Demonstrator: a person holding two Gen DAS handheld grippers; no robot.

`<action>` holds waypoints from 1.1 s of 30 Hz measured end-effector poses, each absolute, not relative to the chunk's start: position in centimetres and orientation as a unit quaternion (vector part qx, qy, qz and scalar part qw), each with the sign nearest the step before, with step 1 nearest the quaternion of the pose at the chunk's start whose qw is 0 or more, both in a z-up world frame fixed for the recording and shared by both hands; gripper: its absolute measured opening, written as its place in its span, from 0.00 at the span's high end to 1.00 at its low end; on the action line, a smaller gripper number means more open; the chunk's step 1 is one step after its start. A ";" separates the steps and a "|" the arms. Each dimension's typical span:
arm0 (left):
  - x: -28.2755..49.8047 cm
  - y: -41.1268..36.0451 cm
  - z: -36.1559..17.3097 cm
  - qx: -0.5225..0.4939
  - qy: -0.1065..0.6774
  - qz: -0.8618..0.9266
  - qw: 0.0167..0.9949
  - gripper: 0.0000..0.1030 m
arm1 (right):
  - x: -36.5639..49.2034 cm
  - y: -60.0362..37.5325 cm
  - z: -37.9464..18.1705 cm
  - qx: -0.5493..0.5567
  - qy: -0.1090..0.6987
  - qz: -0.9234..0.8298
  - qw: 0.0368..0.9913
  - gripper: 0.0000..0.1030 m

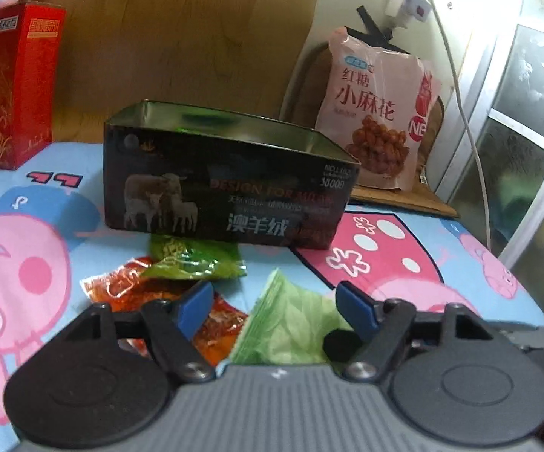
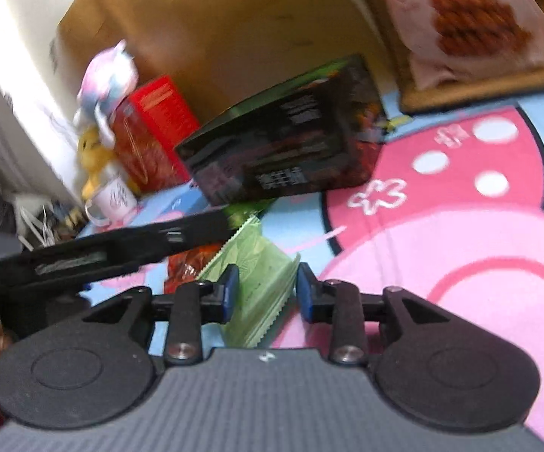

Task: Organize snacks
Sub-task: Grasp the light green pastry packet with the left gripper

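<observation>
The open tin (image 1: 226,184) stands on the cartoon-print surface (image 1: 403,260) and serves as the landmark. Loose snack packets lie just in front of it: a dark green packet (image 1: 192,260) touching its front wall, an orange packet (image 1: 140,290) a little nearer the camera, and a pale green packet (image 1: 290,320) nearest of all. A big pink bag (image 1: 377,109) leans behind the tin to the right, a red box (image 1: 11,83) to its left.

The left claw (image 1: 275,309) is open, its blue pads (image 1: 196,301) spread over the orange and pale green packets with nothing pressed between them. The right claw (image 2: 268,293) is partly open; the pale green packet (image 2: 256,286) lies between its pads, but I see no pinch on it.

This looks like the pick-up step: a packet is being lined up for grasping. Next, the right claw should close firmly on the pale green packet's edge, lift, and carry it over the tin's rim before letting go. Thin, slippery film may slide out of a shallow grip.
</observation>
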State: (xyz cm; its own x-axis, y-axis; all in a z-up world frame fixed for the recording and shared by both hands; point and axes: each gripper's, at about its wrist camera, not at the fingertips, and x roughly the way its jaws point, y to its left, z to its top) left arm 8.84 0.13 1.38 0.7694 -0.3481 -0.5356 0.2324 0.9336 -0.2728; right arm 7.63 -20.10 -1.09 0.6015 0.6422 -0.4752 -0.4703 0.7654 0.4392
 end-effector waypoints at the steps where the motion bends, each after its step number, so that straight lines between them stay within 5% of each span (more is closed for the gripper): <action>1: 8.7 0.3 1.4 -0.100 0.295 -0.161 0.936 0.28 | 7.5 -19.8 -1.0 0.124 0.312 0.316 0.888 0.66; 8: 9.0 1.0 1.2 -0.131 0.303 -0.180 0.927 0.30 | 8.1 -20.0 -1.4 0.127 0.314 0.314 0.887 0.63; 14: 9.3 1.1 0.9 -0.140 0.316 -0.194 0.918 0.45 | 7.7 -19.8 -1.3 0.124 0.310 0.308 0.891 0.58; 25: 9.6 2.0 0.7 -0.173 0.321 -0.199 0.909 0.39 | 7.5 -19.8 -1.2 0.121 0.304 0.285 0.901 0.51; 28: 9.5 2.0 0.7 -0.174 0.320 -0.199 0.910 0.37 | 7.2 -19.2 -1.0 0.098 0.300 0.296 0.902 0.58; 33: 9.5 2.0 0.7 -0.175 0.322 -0.205 0.908 0.53 | 6.6 -19.4 -0.7 0.094 0.277 0.301 0.908 0.72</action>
State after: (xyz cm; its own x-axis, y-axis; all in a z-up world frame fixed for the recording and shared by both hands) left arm 9.52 1.96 0.70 0.7088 -0.4846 -0.5126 0.2599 0.8550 -0.4488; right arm 6.61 -19.41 -0.71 0.6652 0.5987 -0.4462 -0.4940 0.8009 0.3383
